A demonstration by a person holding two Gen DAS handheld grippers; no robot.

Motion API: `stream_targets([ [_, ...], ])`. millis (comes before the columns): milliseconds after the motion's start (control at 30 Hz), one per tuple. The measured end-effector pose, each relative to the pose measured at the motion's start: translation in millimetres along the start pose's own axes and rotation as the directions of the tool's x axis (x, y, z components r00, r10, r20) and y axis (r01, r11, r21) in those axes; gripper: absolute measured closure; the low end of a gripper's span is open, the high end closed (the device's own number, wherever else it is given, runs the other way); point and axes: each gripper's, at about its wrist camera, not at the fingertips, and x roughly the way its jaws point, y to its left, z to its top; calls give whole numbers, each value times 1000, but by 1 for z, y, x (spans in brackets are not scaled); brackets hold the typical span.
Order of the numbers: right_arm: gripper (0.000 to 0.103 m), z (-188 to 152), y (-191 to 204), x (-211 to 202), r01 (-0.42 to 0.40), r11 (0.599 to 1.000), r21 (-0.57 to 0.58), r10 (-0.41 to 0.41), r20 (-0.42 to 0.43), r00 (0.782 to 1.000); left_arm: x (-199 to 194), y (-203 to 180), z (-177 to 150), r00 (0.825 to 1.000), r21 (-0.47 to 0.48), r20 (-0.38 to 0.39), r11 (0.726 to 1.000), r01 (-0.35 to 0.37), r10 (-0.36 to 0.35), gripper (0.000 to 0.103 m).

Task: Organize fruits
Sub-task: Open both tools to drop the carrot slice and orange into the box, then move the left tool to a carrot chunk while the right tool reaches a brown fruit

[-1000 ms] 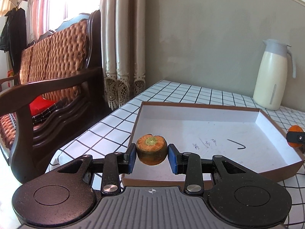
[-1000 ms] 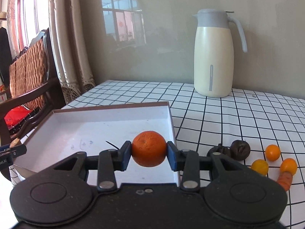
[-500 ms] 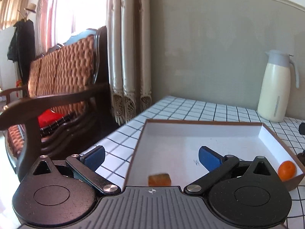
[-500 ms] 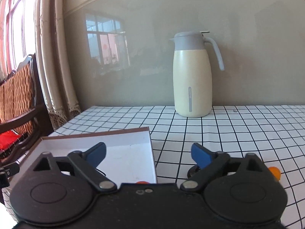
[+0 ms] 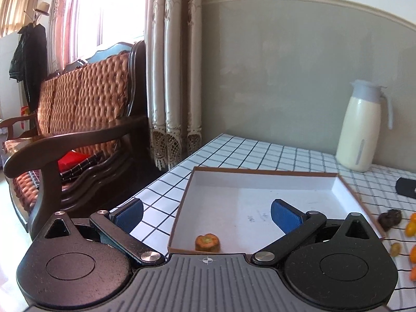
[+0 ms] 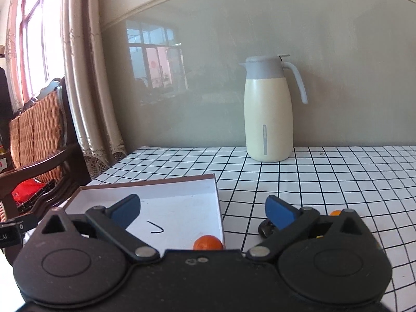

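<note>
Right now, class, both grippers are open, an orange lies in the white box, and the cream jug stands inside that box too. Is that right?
One error: the cream jug stands on the checked tablecloth behind the white box, not inside it, as the right wrist view shows. Both grippers are open, and the orange lies in the box.

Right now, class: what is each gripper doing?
Left gripper: open, holding nothing.
Right gripper: open, holding nothing.

No legible text anywhere.
</note>
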Motion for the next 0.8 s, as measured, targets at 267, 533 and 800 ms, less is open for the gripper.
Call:
stream_targets([
  [267,6,-7,-6,-42,-10,1000,-3,10,17,1000,-40,-17,-4,999,35,0,998,49,-49,0],
  [533,6,-21,-32,-72,48,998,30,-47,-4,999,-64,-43,-15,991,42,-39,991,128,-126,0],
  [800,6,-37,-59,-95,113,992,59,-112,-16,994,-80,-82,-29,976,89,-69,973,211,-206,0],
])
